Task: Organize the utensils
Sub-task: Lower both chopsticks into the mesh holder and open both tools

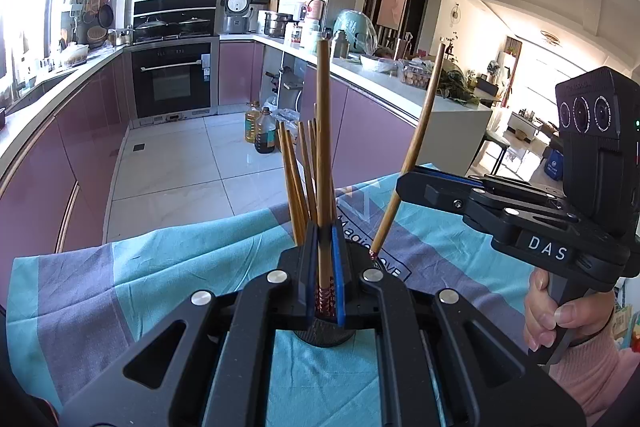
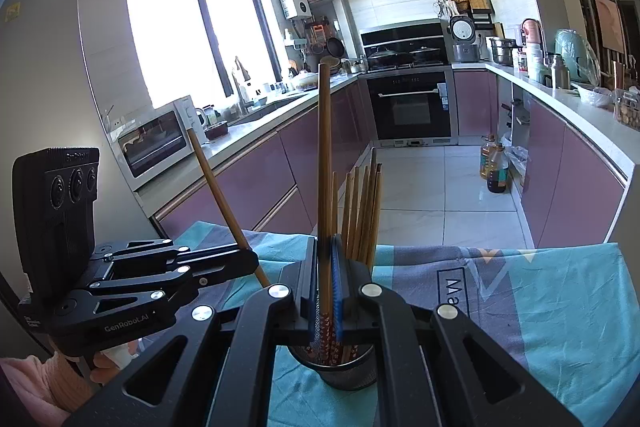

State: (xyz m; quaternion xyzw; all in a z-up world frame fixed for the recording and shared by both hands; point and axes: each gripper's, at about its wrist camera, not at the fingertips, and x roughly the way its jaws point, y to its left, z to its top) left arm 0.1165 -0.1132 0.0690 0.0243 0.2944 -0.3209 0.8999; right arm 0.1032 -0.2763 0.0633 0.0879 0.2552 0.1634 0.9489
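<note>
Left wrist | left hand-held gripper level, clamps upright chopstick

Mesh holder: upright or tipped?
Upright: the mesh holder stands on the cloth, chopsticks sticking up out of it.

Two black grippers are seen, each clamped on one brown wooden chopstick; one black mesh holder is counted.

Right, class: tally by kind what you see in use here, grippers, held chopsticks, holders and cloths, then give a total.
Grippers: 2 (left gripper, right gripper)
Held chopsticks: 2 (left chopstick, right chopstick)
Mesh holder: 1
Cloth: 1
Total: 6, leaving out the bunched chopsticks, too overlapped to count.
</note>
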